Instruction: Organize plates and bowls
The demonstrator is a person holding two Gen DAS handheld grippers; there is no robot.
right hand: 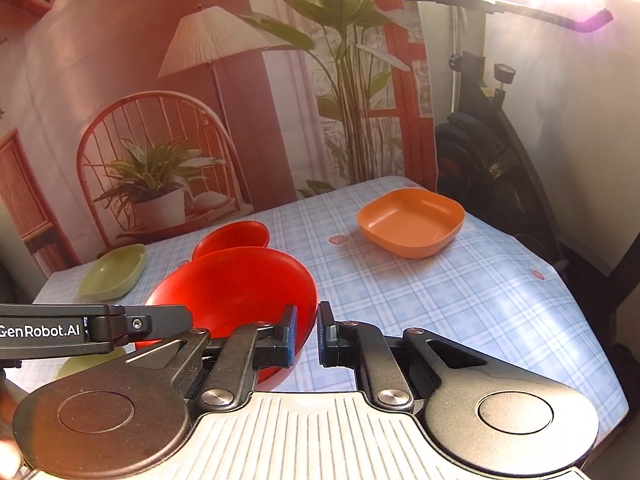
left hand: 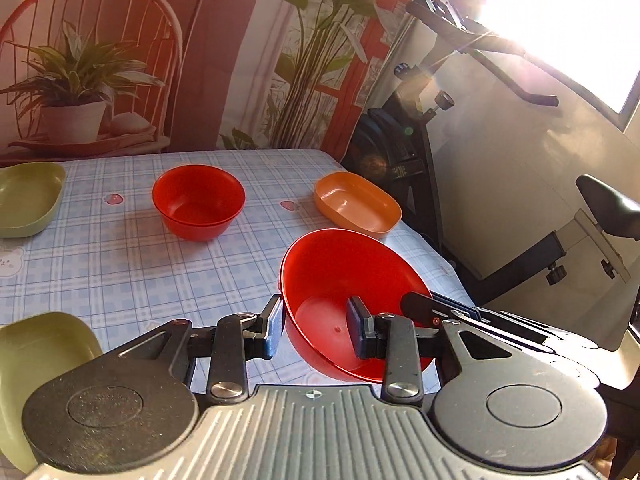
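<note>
Above the table's (left hand: 120, 264) near right corner you hold the tilted red bowl (left hand: 340, 280), light, stiff, slick plastic, with your right gripper (right hand: 307, 334) narrowed on its rim and your left gripper (left hand: 316, 330) straddling wide, so pinch the rim firmly.

Harsh window (left hand: 568, 20) glare blows out the upper right; fisheye bends the edges.

checked tablecloth table (left hand: 120, 264) with red bowl (left hand: 199, 201), orange dish (left hand: 357, 205), green dishes (left hand: 28, 199)
</note>
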